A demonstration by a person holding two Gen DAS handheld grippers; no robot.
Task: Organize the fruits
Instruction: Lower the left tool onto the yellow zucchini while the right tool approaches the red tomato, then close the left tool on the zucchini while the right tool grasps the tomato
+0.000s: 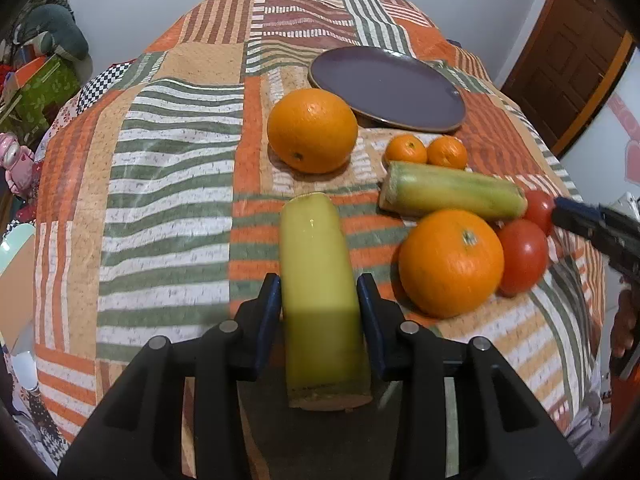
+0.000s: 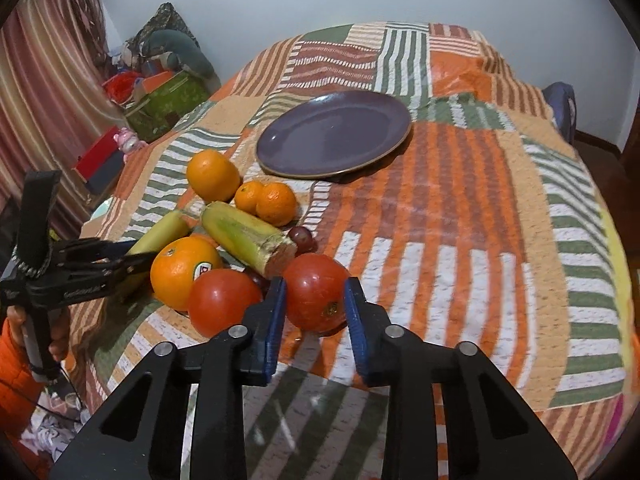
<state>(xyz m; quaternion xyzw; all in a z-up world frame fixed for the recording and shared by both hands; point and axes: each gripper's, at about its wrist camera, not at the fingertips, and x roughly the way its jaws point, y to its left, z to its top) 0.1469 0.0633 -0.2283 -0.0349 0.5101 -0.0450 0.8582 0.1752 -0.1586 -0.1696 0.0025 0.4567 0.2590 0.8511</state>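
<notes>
While the left hand-held gripper [image 1: 320,312] pinches a yellow-green cane piece [image 1: 320,280] between its blue pads, the right hand-held gripper [image 2: 315,308] stands open around a tomato [image 2: 316,292] on the patchwork bed [image 2: 480,240]. Nearby oranges [image 1: 312,130] sit beside the purple plate [image 2: 332,132].

Sticker [image 2: 203,271] seen on orange [image 2: 182,270], left of right jaws: red mark, not legible. Pale lettering on left gripper [image 2: 136,258] body, too blurred to be read.
</notes>
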